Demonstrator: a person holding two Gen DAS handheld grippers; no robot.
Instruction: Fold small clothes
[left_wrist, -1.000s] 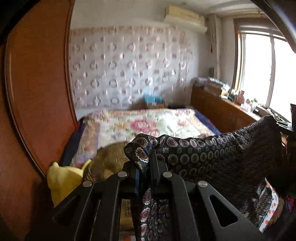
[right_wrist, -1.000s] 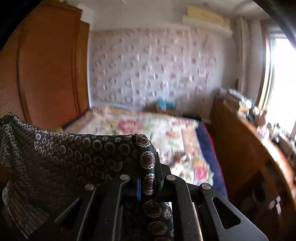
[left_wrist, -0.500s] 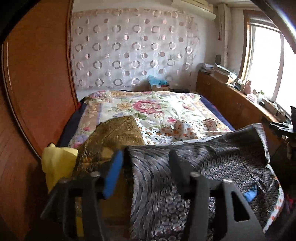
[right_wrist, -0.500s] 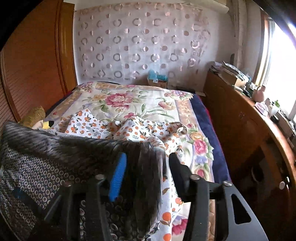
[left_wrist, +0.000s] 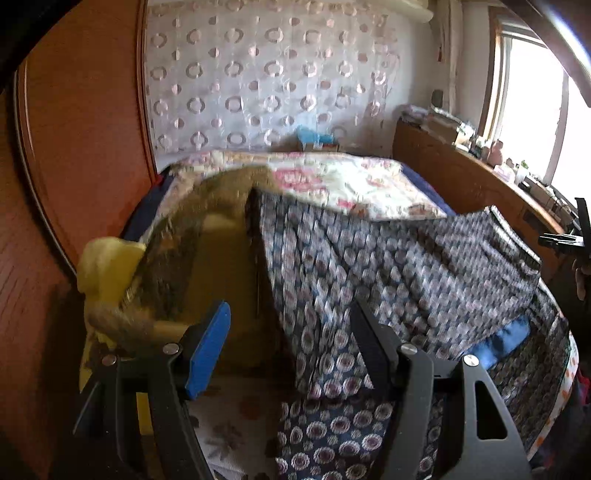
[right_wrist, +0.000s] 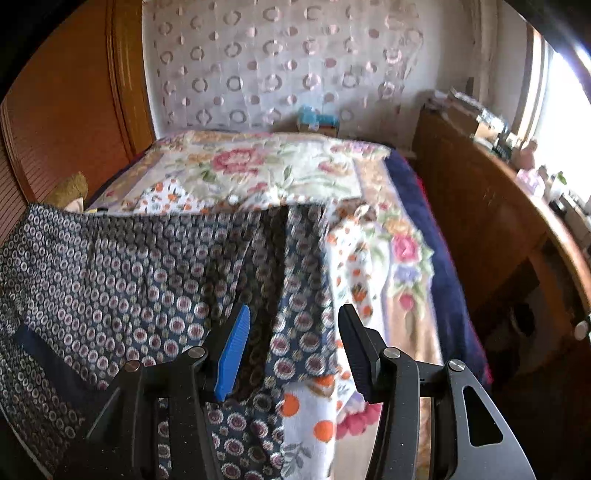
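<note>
Dark circle-patterned garment (left_wrist: 369, 266) lies spread, creased, on the floral bedspread (left_wrist: 354, 181).

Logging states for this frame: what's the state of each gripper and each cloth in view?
left gripper: open, holding nothing
right gripper: open, holding nothing
dark patterned garment: released, draped on the bed, lying in folds
orange-dotted white cloth: on the bed, partly under the garment
yellow cloth: bunched at bed's left edge
</note>
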